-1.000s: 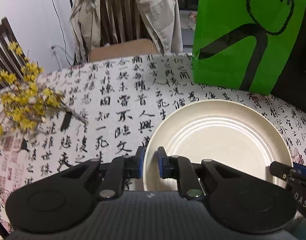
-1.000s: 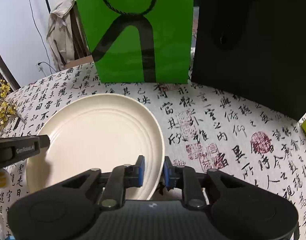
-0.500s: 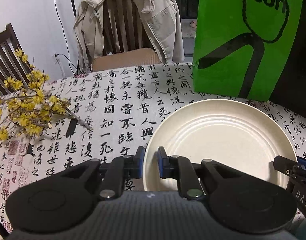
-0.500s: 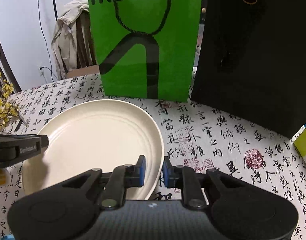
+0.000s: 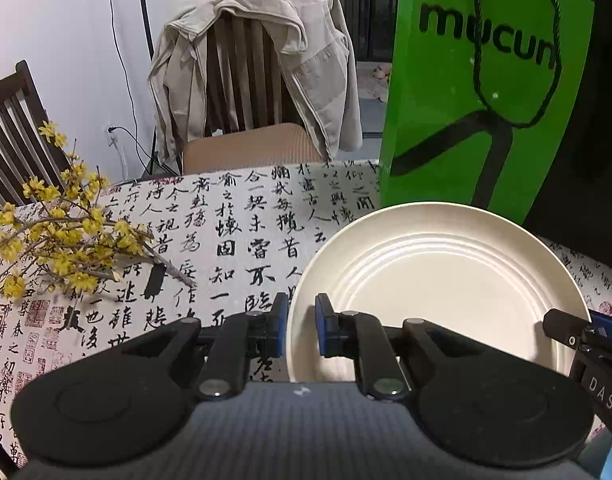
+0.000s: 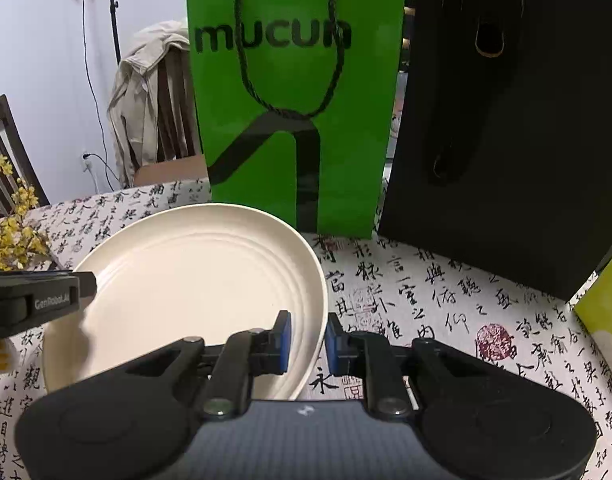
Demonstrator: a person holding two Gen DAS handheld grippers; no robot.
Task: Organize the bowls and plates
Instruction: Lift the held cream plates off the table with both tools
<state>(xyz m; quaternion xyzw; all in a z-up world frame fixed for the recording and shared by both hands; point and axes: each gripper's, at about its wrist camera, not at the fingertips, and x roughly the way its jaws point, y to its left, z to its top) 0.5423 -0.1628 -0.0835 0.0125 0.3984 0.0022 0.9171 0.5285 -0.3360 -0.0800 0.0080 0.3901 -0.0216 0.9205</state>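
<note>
Above the desk (image 5: 234, 216), with its calligraphy-printed cloth, one cream plate (image 5: 438, 280) is held by two grippers at once. The left gripper (image 5: 300, 330) is clamped on the plate's left rim, one of its blue-padded fingers (image 5: 281, 324) outside the edge and the other on the plate's inner face. The right gripper (image 6: 308, 340) is closed on the opposite, right rim in the same way, the rim running between its fingers (image 6: 284, 340). Each gripper's tip shows at the edge of the other's view. Behind the plate stand one green paper bag (image 6: 294, 120) and, just beside it, one black bag (image 6: 506, 128). One spray of yellow flowers (image 5: 58, 240) lies to the left. Two wooden chairs (image 5: 242, 80) are behind the desk, one draped with a beige jacket (image 5: 314, 72).
</note>
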